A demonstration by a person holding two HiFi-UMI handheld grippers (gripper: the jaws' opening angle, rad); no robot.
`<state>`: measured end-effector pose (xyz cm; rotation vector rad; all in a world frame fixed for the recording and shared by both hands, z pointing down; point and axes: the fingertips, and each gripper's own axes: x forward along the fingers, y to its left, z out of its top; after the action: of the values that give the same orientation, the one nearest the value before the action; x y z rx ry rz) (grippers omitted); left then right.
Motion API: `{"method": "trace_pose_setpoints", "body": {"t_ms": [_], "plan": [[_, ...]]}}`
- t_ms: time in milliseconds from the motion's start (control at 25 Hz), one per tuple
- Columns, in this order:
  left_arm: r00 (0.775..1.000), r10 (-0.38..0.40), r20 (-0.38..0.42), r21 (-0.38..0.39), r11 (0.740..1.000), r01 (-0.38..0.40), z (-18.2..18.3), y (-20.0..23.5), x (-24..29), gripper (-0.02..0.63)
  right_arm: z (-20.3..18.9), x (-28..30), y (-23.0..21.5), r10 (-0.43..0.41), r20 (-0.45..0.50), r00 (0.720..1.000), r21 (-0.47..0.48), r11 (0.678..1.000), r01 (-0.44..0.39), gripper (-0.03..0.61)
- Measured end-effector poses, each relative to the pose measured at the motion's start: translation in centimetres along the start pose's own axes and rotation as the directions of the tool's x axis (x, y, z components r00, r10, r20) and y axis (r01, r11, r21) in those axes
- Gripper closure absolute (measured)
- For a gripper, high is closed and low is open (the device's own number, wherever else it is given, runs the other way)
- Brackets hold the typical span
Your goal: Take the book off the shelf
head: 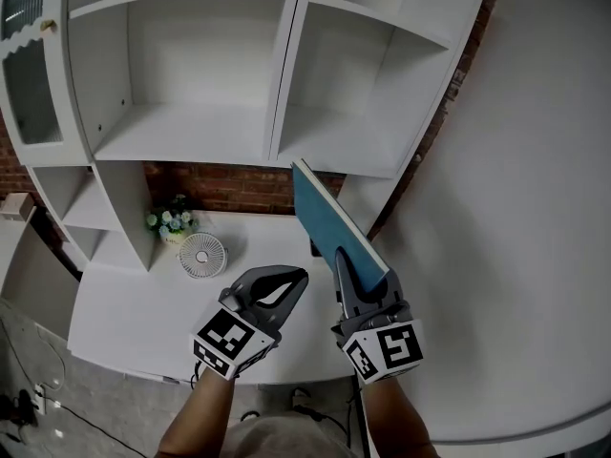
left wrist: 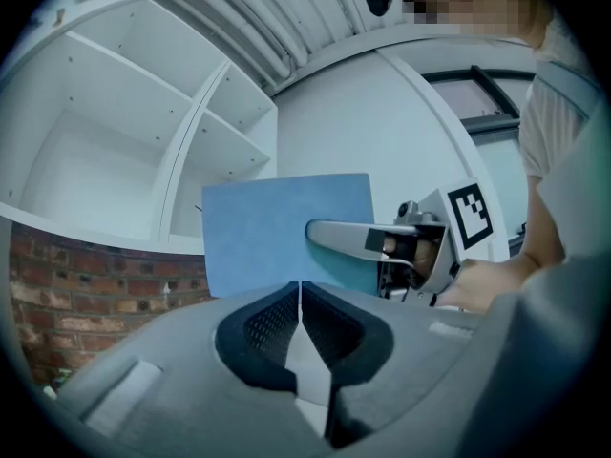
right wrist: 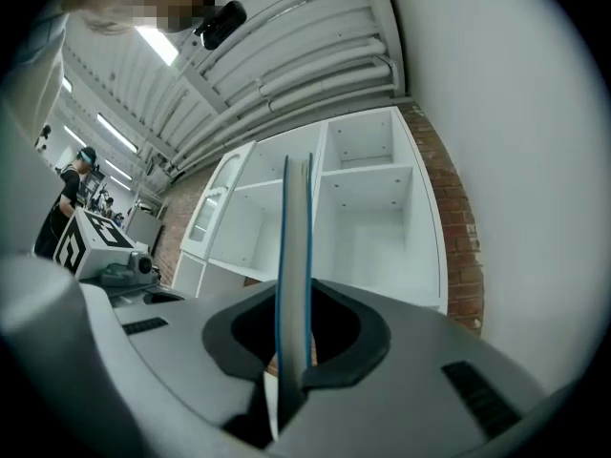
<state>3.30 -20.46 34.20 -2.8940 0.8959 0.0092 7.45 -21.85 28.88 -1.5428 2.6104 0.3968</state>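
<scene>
The right gripper (head: 361, 277) reaches out over the white desk (head: 115, 303), jaws clamped on the lower edge of the blue book (head: 329, 219). The book stands tilted in the air, in front of the white shelf unit (head: 282, 84) and outside its compartments. The left gripper (head: 279, 284) hovers just beside it, jaws pressed together on nothing. A small fan (head: 202, 255) and a flower pot (head: 172, 222) sit by the brick wall (head: 224, 187).
</scene>
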Motion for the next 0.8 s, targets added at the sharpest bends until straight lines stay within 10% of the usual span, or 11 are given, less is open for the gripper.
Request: {"method": "trace_pose_setpoints", "body": {"t_ms": [800], "plan": [[0.988, 0.069, -0.139, -0.039, 0.996, -0.075, -7.3, -1.0, -4.6, 0.603, -8.4, -1.3, 6.8, 0.166, -0.043, 0.985, 0.288, 0.946, -0.147, 0.526]]}}
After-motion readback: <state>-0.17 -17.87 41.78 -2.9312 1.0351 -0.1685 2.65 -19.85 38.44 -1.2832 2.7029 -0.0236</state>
